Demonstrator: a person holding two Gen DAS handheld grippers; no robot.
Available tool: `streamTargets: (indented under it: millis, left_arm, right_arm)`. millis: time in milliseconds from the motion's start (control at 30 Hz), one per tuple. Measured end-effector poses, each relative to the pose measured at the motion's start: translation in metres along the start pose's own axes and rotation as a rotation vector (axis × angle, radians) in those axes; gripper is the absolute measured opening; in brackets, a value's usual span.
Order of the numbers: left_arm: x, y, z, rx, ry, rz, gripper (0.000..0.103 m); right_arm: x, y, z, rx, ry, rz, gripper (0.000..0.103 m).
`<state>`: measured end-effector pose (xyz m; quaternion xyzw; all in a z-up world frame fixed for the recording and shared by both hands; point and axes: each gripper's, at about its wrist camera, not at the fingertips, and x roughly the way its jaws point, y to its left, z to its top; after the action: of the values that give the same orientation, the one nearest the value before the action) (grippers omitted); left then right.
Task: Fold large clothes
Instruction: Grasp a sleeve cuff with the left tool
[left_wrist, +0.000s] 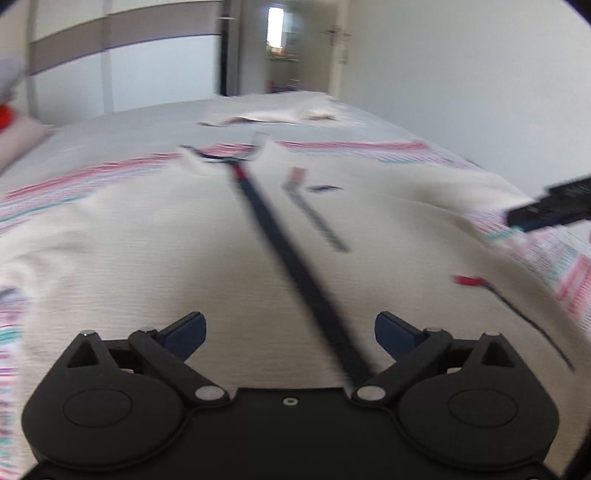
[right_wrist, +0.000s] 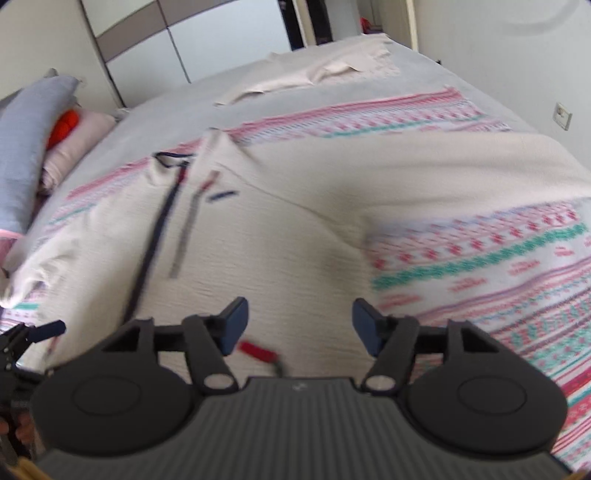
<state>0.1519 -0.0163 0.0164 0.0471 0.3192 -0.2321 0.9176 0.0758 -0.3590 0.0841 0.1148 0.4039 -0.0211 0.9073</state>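
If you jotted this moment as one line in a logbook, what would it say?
garment: cream zip jacket spread flat on patterned bedspread | left tongs: open, empty | right tongs: open, empty | fold: not started

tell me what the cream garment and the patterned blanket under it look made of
Cream garment: looks like a soft, matte woven cotton, going by its fine crinkled ribbing and limp folds; the blur leaves this open. Patterned blanket: seems a knitted or woven textile, matte, with banded pink and teal motifs that appear worked into the fabric.

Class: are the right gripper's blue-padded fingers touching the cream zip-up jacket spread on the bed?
Apart. The right wrist view shows the right gripper with its fingers spread, nothing pinched, and the cream jacket lying flat beyond.
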Motion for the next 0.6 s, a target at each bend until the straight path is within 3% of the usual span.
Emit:
streamTargets:
  millis: [67,300,433,600]
  left_arm:
    - [-0.011,0.039,0.002,-0.050,-0.014,0.102,0.101]
    - [-0.046,0.183,-0.004,-0.314,-0.022,0.475,0.102]
    - [-0.058,0.258,-0.011,-0.390,-0.042,0.719,0.102]
    - [-0.057,0.338,-0.017,-0.498,-0.061,0.885,0.101]
  right_arm:
    - [0.003,0.016,0.001,-0.004,-0.017,0.020,0.078]
    - [0.022,0.074,0.003,-0.052,-0.015,0.048,0.086]
    - [0.037,0.097,0.007,-0.067,-0.008,0.066,0.091]
    - [0.065,0.117,0.005,-0.060,-0.003,0.075,0.092]
